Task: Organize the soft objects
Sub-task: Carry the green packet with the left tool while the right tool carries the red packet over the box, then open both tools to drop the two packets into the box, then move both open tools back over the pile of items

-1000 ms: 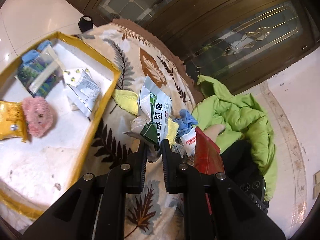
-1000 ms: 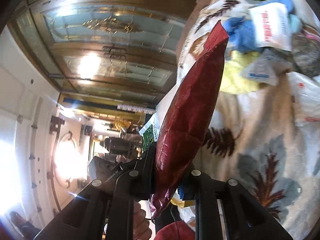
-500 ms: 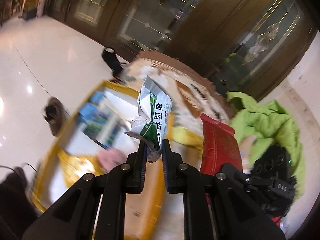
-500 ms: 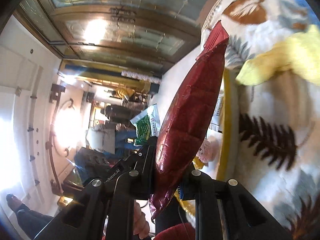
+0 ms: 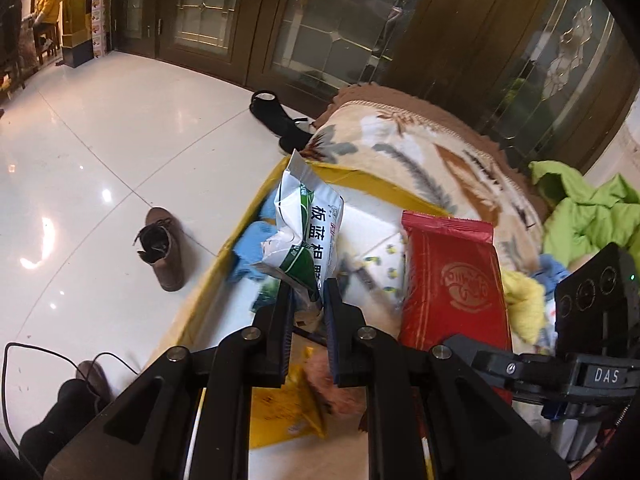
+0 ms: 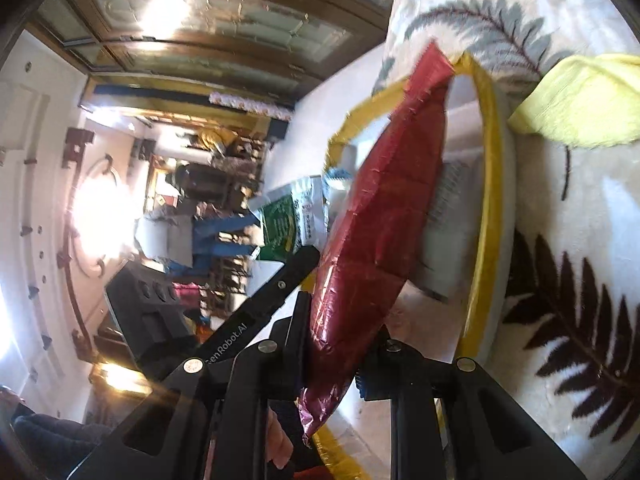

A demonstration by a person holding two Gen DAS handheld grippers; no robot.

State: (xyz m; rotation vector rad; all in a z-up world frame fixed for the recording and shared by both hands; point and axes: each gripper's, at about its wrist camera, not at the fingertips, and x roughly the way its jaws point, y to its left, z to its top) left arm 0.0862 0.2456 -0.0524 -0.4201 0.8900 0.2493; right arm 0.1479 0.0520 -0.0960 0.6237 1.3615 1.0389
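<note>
My left gripper (image 5: 306, 294) is shut on the bottom corner of a white and green pouch (image 5: 306, 238), which stands up over the yellow-rimmed tray (image 5: 240, 232). Beside it on the right, a dark red snack bag (image 5: 450, 280) hangs over the same tray. In the right wrist view my right gripper (image 6: 336, 340) is shut on that red bag (image 6: 380, 224), held upright above the yellow tray rim (image 6: 486, 208). The white and green pouch (image 6: 290, 220) shows behind it. Several packets lie blurred in the tray.
The tray rests on a leaf-print blanket (image 5: 412, 152). A yellow cloth (image 6: 580, 100) lies on the blanket just past the rim. A green garment (image 5: 588, 216) is at the far right. Two brown boots (image 5: 162, 252) stand on the white tile floor at left.
Both grippers have carried their packets from the pile on the blanket across to above the yellow tray. The red bag now hangs beside the green pouch. Neither grip has changed.
</note>
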